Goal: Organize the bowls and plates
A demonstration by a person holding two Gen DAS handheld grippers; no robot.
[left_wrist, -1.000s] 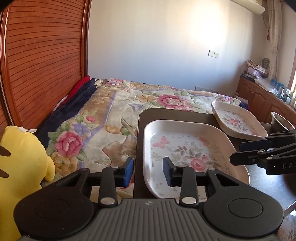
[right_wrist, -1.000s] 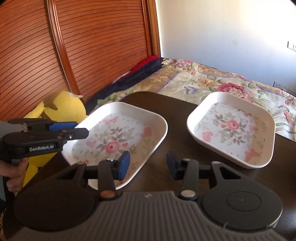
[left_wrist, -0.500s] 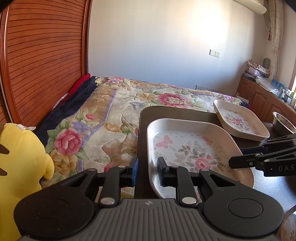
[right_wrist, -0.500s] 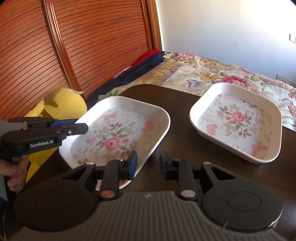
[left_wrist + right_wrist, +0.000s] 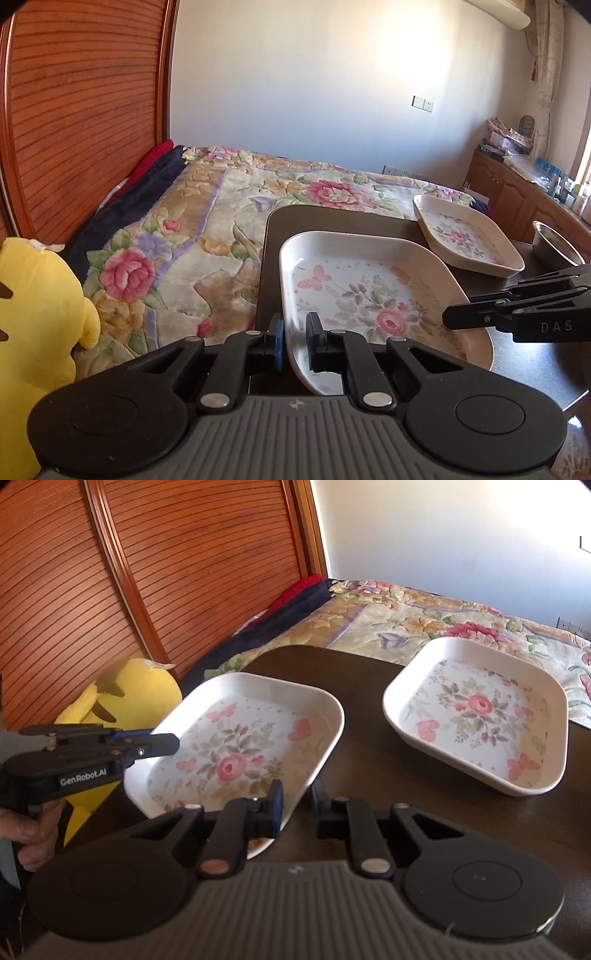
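dark table point(image 5: 369, 775) | near plate point(image 5: 369, 295) rim between both grippers' fingers

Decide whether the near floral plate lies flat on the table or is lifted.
Lifted and tilted: the near floral plate hangs off the table, both grippers clamping opposite rims.

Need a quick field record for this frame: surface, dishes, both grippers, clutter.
surface: dark table beside a floral bed
near plate: floral, rim between both grippers' fingers
far plate: floral, on table, untouched
metal bowl: right edge of table
left gripper: closed on near plate's rim
right gripper: closed on near plate's opposite rim
clutter: yellow plush toy off the table
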